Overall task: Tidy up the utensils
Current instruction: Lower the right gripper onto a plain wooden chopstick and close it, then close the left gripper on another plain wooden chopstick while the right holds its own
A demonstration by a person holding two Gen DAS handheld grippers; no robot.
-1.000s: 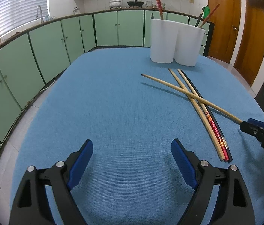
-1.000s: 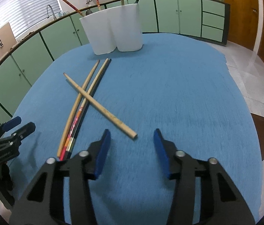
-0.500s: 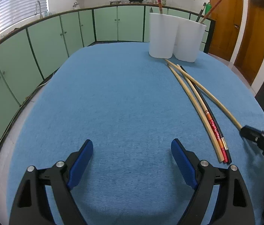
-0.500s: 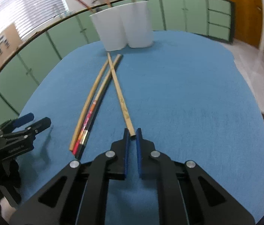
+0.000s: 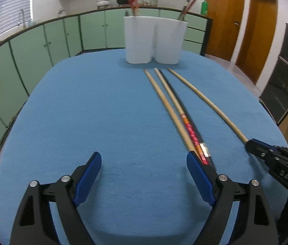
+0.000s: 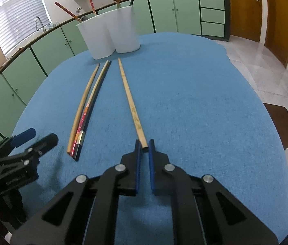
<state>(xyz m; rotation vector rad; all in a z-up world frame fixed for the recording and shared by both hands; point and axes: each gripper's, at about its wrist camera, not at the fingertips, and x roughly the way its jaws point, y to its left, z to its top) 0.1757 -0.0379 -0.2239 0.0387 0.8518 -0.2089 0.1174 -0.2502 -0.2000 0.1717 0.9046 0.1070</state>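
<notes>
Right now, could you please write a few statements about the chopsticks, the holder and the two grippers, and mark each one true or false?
1. The right gripper is shut on the end of a bamboo chopstick. True.
2. The left gripper holds a chopstick. False: its jaws stand wide open with only the blue cloth between them.
3. The white holder lies tipped on its side. False: it stands upright with chopsticks in it.
4. A bundle of other chopsticks lies on the cloth beside the gripped one. True.
</notes>
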